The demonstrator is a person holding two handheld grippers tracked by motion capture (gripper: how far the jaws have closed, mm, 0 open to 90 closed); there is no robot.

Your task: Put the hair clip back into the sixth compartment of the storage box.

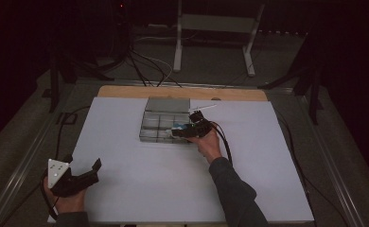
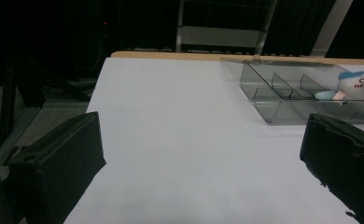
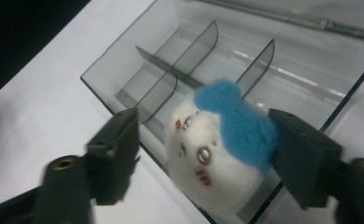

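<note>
My right hand-held gripper sits at the near right corner of the box, with a small white and blue plush toy between its jaws. The right jaw touches the toy's blue side; the left jaw stands off with a clear gap, so I'd call it spread around the toy, not pinching it. I judge the toy is either just let go or about to be gripped; I cannot tell which, nor whether it rests on the box rim or is carried. It hangs over the near wall of the box, above the end compartment.

The box is a clear grey tray split by thin dividers into small cells, its lid folded back flat on the far side. Those dividers stand upright and close together, so the jaws have little room inside a cell; coming in from above looks the safer line, as the near wall is right under the toy.

My left hand-held gripper rests at the near left corner of the table, jaws wide apart and holding nothing, well away from the box. I take it as parked out of the way. Between it and the box the white surface is bare, giving free room to move.
</note>
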